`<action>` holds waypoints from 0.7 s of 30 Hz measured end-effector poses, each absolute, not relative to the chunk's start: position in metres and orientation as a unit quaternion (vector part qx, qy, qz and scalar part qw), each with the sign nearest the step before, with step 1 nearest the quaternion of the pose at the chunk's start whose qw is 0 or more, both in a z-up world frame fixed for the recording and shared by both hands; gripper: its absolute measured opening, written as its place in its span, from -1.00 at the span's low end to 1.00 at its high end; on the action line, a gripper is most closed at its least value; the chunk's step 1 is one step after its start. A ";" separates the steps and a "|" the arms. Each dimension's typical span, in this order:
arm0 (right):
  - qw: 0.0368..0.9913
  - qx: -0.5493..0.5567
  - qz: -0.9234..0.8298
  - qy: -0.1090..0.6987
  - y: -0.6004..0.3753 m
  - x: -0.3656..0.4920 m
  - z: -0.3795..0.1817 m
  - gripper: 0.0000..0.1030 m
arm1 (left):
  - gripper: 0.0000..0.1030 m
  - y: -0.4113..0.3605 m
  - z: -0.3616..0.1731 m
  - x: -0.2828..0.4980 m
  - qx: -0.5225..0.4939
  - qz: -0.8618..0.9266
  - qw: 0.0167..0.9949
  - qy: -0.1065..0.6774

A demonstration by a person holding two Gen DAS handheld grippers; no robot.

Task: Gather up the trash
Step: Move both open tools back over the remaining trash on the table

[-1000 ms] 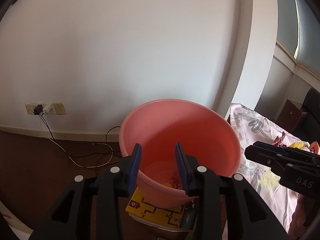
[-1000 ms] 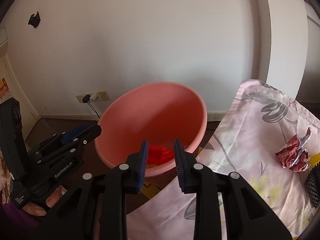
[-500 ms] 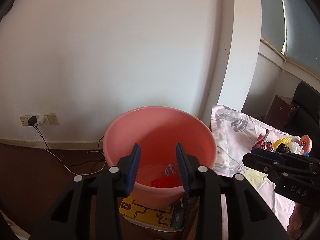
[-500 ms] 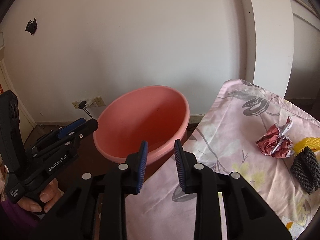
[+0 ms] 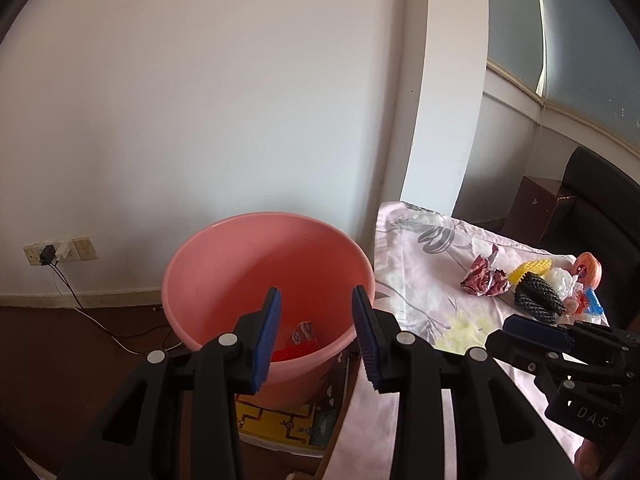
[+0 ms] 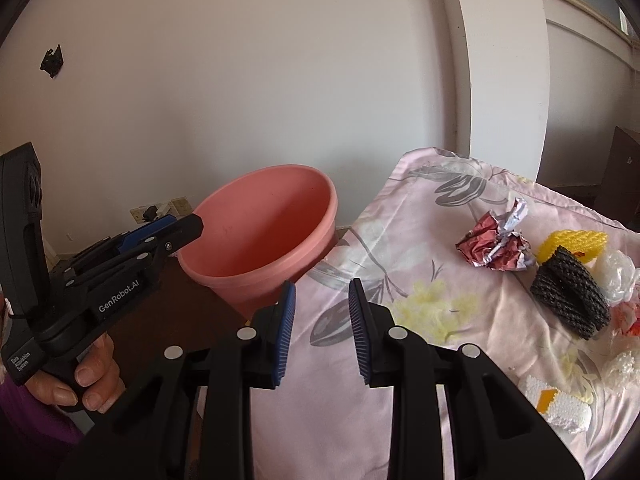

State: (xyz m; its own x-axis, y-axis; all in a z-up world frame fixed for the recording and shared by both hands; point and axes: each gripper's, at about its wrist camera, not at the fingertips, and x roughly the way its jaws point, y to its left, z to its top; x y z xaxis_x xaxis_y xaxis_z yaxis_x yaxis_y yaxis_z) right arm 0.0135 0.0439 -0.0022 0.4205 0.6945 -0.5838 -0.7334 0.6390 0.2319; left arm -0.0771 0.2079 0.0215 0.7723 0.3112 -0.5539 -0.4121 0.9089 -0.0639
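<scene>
Left gripper (image 5: 316, 338) spread and empty above round pink plastic basin (image 5: 224, 264), right gripper (image 6: 320, 330) likewise parted and empty over floral pink cloth (image 6: 432, 276), crumpled red foil wrapper (image 6: 494, 246), black mesh roll (image 6: 570, 298), yellow foam net (image 6: 572, 242) lying clustered on the cloth, red scraps (image 5: 296, 346) in the basin.

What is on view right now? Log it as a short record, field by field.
bin: pink basin on the floor beside the cloth, red scrap inside
surface: floral cloth
trash on cloth: crumpled foil wrapper, black foam net, yellow foam net, white foam piece
left gripper: open, empty, above the basin
right gripper: open, empty, above the cloth edge
</scene>
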 end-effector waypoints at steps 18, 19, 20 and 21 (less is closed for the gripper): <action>0.874 0.015 0.359 0.326 -0.038 -0.005 0.007 -0.46 | -0.31 0.147 0.053 -0.070 -0.060 0.118 0.956 0.263; 0.877 0.018 0.353 0.326 -0.044 -0.004 0.006 -0.46 | -0.31 0.142 0.053 -0.067 -0.058 0.112 0.956 0.265; 0.879 0.021 0.347 0.327 -0.050 -0.003 0.005 -0.46 | -0.29 0.138 0.053 -0.062 -0.056 0.106 0.956 0.266; 0.881 0.024 0.339 0.328 -0.057 -0.002 0.004 -0.46 | -0.27 0.133 0.053 -0.058 -0.054 0.100 0.957 0.268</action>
